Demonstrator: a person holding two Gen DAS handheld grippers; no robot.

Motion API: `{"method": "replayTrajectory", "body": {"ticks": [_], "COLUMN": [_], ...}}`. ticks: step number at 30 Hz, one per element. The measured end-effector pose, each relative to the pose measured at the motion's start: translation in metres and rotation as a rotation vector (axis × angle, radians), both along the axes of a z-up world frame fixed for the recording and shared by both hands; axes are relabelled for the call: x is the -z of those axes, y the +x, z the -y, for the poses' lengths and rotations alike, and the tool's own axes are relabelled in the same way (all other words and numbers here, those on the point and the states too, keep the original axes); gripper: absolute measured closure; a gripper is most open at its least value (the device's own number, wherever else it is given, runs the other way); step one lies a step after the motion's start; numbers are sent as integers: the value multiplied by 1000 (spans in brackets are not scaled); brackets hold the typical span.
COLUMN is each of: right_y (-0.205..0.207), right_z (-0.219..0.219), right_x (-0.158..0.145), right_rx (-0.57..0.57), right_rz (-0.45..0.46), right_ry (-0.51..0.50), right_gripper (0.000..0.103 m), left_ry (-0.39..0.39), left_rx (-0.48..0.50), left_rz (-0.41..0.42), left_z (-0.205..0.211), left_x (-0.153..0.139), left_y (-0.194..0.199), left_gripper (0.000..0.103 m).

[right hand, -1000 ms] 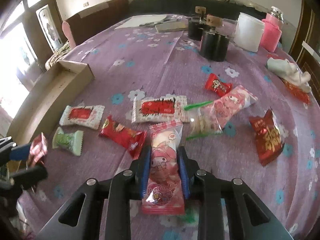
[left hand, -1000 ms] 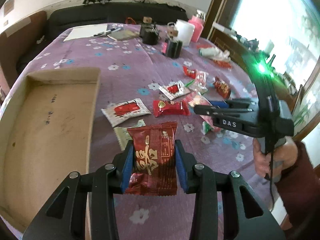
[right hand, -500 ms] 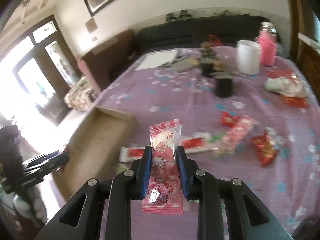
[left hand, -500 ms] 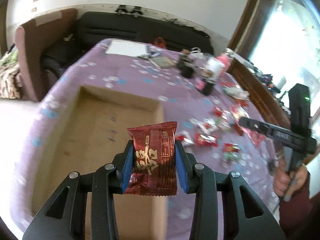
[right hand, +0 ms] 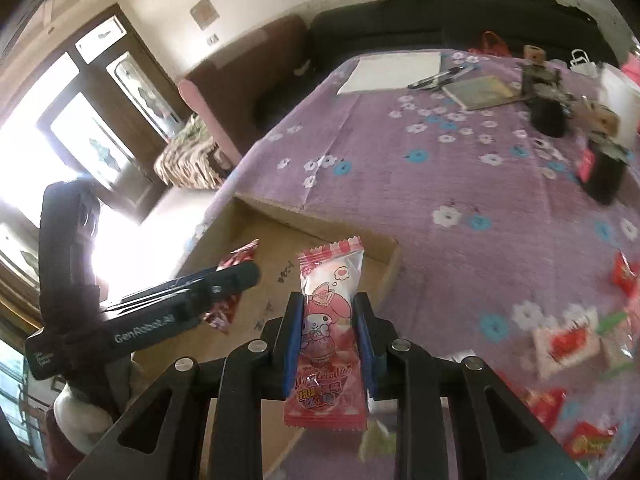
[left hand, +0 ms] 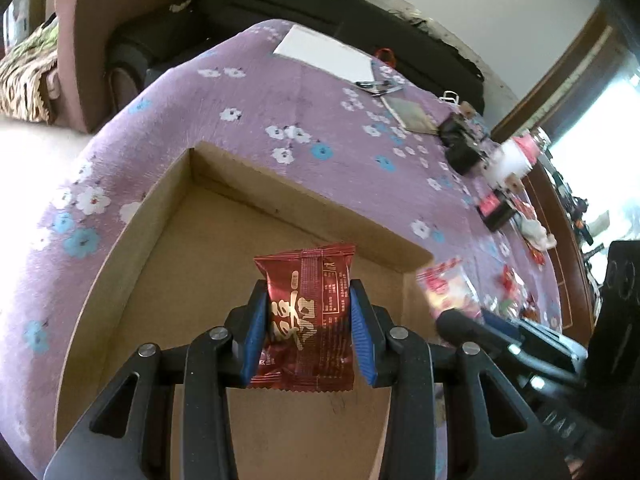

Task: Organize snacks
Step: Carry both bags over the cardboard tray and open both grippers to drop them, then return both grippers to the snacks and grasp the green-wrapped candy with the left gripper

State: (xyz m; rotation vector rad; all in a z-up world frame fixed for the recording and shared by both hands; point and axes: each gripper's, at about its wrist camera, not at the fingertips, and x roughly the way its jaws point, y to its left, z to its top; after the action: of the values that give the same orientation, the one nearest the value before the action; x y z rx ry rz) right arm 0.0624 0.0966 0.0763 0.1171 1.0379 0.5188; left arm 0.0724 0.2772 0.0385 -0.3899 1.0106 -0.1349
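Both hand-held grippers had swung away from the scattered snacks to hang over the shallow brown cardboard box (left hand: 168,248) at the tabletop's near left. Left hand-held gripper (left hand: 306,330) stayed clamped on a dark red foil snack packet (left hand: 308,312); right hand-held gripper (right hand: 327,344) on a pink cartoon-printed candy wrapper (right hand: 330,320). Both packets looked light, crinkly and slippery, best pinched mid-body.

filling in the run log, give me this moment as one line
left gripper: shut on dark red snack packet over cardboard box | right gripper: shut on pink snack packet near box edge
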Motion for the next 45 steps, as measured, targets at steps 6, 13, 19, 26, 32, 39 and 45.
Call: {"method": "replayTrajectory", "body": {"ticks": [6,13,19,26,32,39,45], "right_y": [12,8,-3,-9,-27,-82,-117], "right_z": [-24,-22,27,43,29,53,121], "right_x": [20,13,-12,31,49,45,37], "right_rx": [-18,-16,84,95,23,-79,11], "right_rz": [0,43,98,18,43,36,53], "right_ry": [-61,-52,-36,-197,-293,-316,-332], "right_gripper": [77,54,48,49,56,60,51], "left_ry": [-21,-16,-55,-65,-29,0,19], "left_rx": [-24,-133,-260,-302,-234,-37,128], "left_rz": [-14,9,20,74,175,216,179], "left_z": [-8,-31,-59,-61,-35,27,90], "left_x": [10,6,12,4,-36,-60,-49], "left_y": [7,-13,-50,-70,-98,-129,-140], "left_gripper": [67,54,53,53,53,53,53]}}
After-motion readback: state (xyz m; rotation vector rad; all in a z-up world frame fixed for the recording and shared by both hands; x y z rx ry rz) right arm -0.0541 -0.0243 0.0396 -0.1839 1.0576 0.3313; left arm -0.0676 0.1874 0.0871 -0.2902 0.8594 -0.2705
